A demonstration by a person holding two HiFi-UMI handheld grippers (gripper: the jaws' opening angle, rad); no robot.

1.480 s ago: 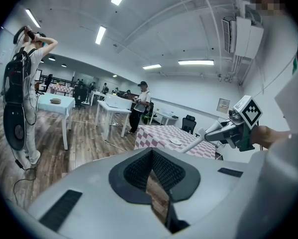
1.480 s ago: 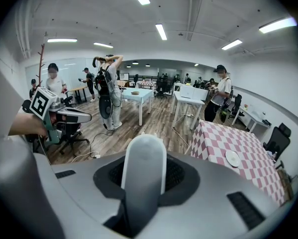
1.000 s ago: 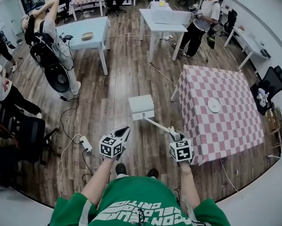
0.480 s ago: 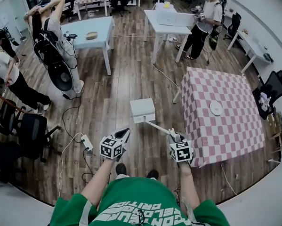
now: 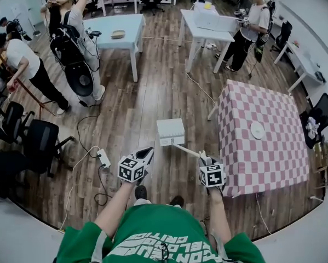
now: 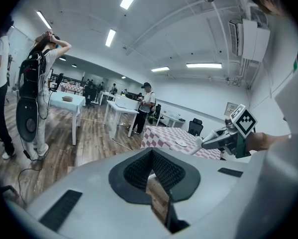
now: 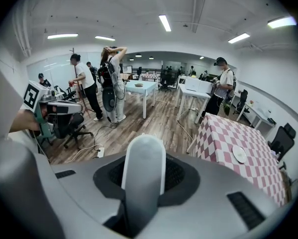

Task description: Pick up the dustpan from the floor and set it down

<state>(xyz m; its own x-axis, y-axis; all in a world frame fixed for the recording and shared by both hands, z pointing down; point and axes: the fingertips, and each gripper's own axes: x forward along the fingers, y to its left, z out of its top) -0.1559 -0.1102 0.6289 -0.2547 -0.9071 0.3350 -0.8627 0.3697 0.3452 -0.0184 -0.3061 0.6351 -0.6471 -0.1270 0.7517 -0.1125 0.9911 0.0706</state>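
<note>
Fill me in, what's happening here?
A person in a green shirt holds a white plastic dustpan by its long handle in the right gripper, jaws closed on the handle, apparently above the wooden floor beside the pink-and-white checked table. The left gripper is empty, jaws together.

The left forearm (image 5: 115, 204) and the right forearm (image 5: 219, 215) reach forward from green short sleeves. The grey left gripper (image 5: 148, 152), with its black-and-white marker cube, points forward and slightly down. Its jaws are together, with nothing between them. The grey right gripper (image 5: 202, 158) points more steeply down, and its jaws press on the long white plastic dustpan handle (image 5: 184, 149).
</note>
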